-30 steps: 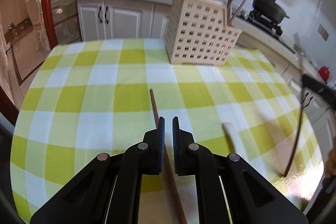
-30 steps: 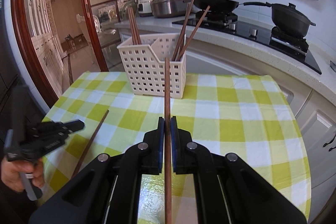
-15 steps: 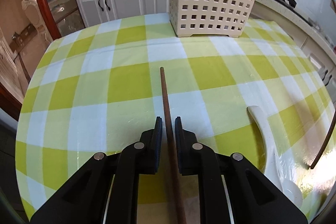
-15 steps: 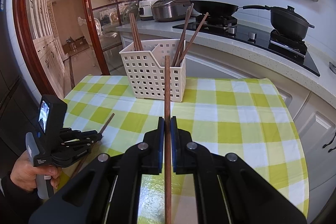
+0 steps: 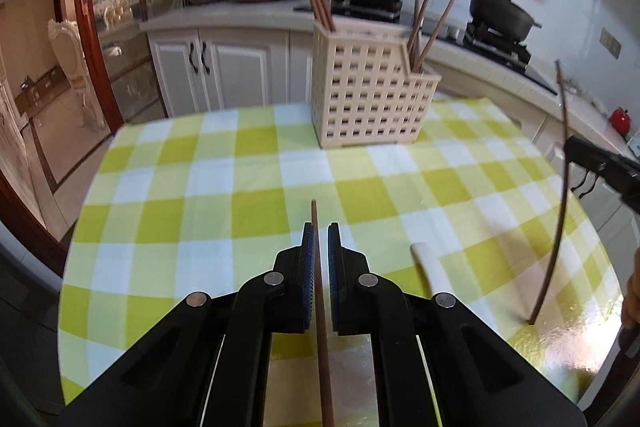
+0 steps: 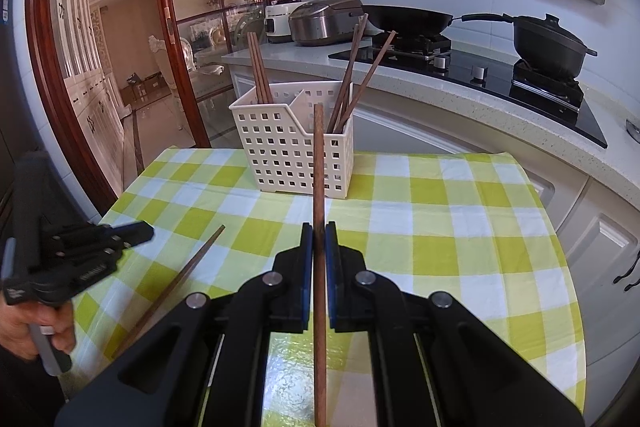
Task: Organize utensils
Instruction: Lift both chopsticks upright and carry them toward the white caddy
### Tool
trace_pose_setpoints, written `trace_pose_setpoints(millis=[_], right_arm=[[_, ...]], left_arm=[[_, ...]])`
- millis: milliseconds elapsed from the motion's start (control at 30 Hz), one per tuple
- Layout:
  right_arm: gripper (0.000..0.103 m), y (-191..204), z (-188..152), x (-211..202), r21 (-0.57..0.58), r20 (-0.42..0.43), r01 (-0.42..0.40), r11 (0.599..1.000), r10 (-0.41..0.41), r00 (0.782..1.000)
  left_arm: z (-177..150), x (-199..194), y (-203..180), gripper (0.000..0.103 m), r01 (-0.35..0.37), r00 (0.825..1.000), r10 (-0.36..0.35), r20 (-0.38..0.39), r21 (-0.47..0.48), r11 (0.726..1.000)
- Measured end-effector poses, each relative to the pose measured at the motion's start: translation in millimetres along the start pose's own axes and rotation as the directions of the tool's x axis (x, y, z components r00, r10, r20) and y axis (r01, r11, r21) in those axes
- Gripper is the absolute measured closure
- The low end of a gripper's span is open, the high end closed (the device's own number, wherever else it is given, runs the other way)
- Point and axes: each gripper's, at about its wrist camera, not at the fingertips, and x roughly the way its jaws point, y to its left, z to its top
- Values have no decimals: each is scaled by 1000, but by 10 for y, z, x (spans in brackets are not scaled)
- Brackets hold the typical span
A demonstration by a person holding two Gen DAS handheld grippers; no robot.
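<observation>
kitchen, green-checked tablecloth. both your grippers, left and right, each pinch a brown wooden chopstick; risk: loose tips snagging the far cream slotted plastic caddy rim.

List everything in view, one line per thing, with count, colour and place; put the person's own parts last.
utensil basket: one, cream, far end of the table.
chopsticks in basket: about five, brown, upright in two compartments.
held chopsticks: two, brown, one in each gripper.
spoon: one, white, on the cloth.
tablecloth: one, yellow-green check.
rice cookers: two, silver and white, on the counter.
wok and pot: black, on the stove.
left gripper: black, shut.
right gripper: black, shut.
hand: one, holding the left gripper.
</observation>
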Motion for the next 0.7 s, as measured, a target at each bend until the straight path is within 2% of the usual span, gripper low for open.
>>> trace_pose_setpoints(millis=[67, 133, 200, 433, 500, 533, 567, 633, 700], right_arm=[[97, 3, -2, -6, 1, 0, 2, 1000, -2, 1000], [97, -1, 8, -13, 2, 0, 1, 1000, -1, 1000], [97, 0, 8, -20, 2, 0, 2, 1000, -2, 1000], [97, 13, 0, 17, -4, -15, -5, 1000, 5, 1000], [97, 8, -3, 27, -4, -17, -6, 1000, 6, 1000], [97, 5, -4, 30, -4, -17, -6, 1000, 6, 1000], [97, 6, -4, 30, -3, -17, -7, 1000, 7, 1000], [97, 0, -3, 23, -1, -13, -8, 1000, 8, 1000], [97, -3, -2, 14, -2, -10, -9, 1000, 9, 1000]], left_arm=[[13, 24, 8, 97, -2, 1000, 2, -5, -1, 1000], [-18, 178, 30, 87, -3, 998, 3, -60, 1, 1000], [-69, 299, 35, 83, 16, 996, -16, -93, 5, 1000], [-226, 866, 8, 83, 9, 968, 2, -251, 41, 999], [-201, 901, -33, 83, -2, 967, 21, -255, 75, 997], [-188, 918, -48, 88, 2, 965, 20, -261, 86, 996], [-180, 931, -57, 97, 11, 965, 14, -264, 93, 996], [-167, 927, -80, 97, 7, 964, 22, -265, 110, 994], [-136, 816, -68, 97, 5, 972, 17, -233, 96, 995]])
